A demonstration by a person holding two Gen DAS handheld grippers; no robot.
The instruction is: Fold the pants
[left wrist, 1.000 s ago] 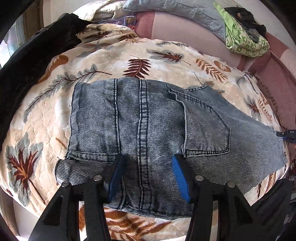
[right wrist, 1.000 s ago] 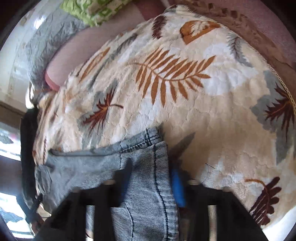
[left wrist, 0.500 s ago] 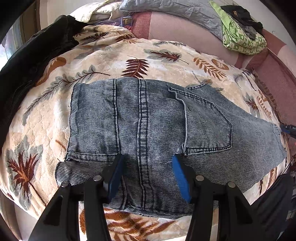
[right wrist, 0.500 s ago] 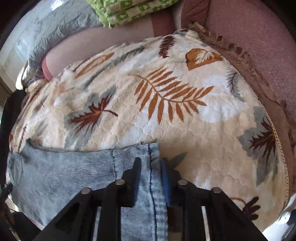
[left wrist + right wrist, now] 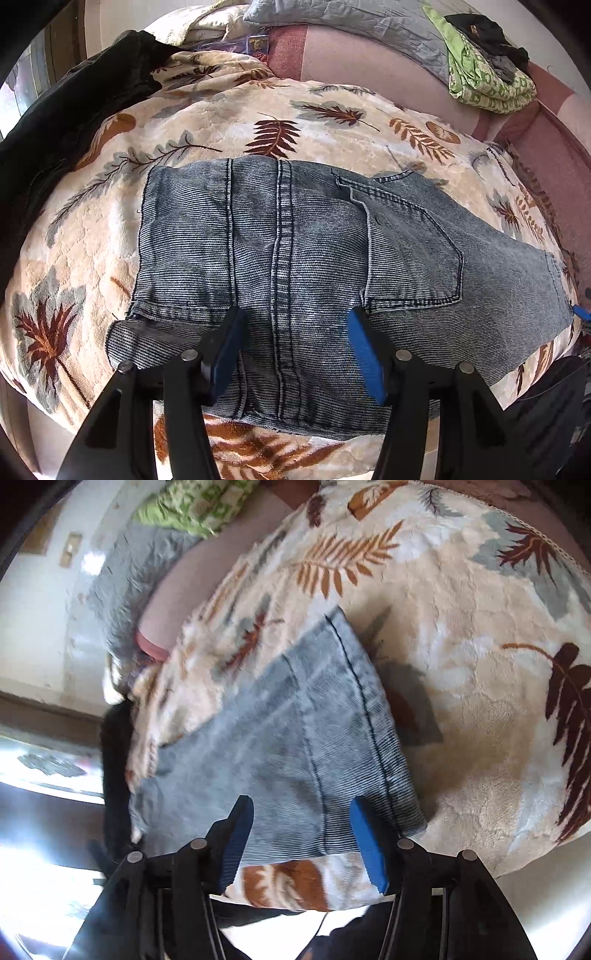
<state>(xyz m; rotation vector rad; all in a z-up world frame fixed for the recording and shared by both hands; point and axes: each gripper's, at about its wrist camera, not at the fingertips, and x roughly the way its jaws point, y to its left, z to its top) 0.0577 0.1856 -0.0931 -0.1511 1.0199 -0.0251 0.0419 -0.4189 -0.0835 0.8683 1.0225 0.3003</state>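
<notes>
Folded grey-blue denim pants (image 5: 295, 258) lie flat on the leaf-print blanket (image 5: 92, 258) on the bed, double seam down the middle, back pocket right of it, hem end at far right. Left tool (image 5: 293, 349) hangs over the near edge of the pants, jaws apart, blue pads either side of the centre seam, nothing pinched. Right tool (image 5: 301, 834) over the hem corner of the pants, jaws just opened wide, cloth below them, not clamped. Around the pants: black garment (image 5: 66, 110) far left, grey quilt (image 5: 351, 22) behind, green patterned cloth (image 5: 491, 85) back right with dark clothes on top. Right wrist view motion-blurred, window glare lower left; far-right hem partly cut off in the left wrist view.
</notes>
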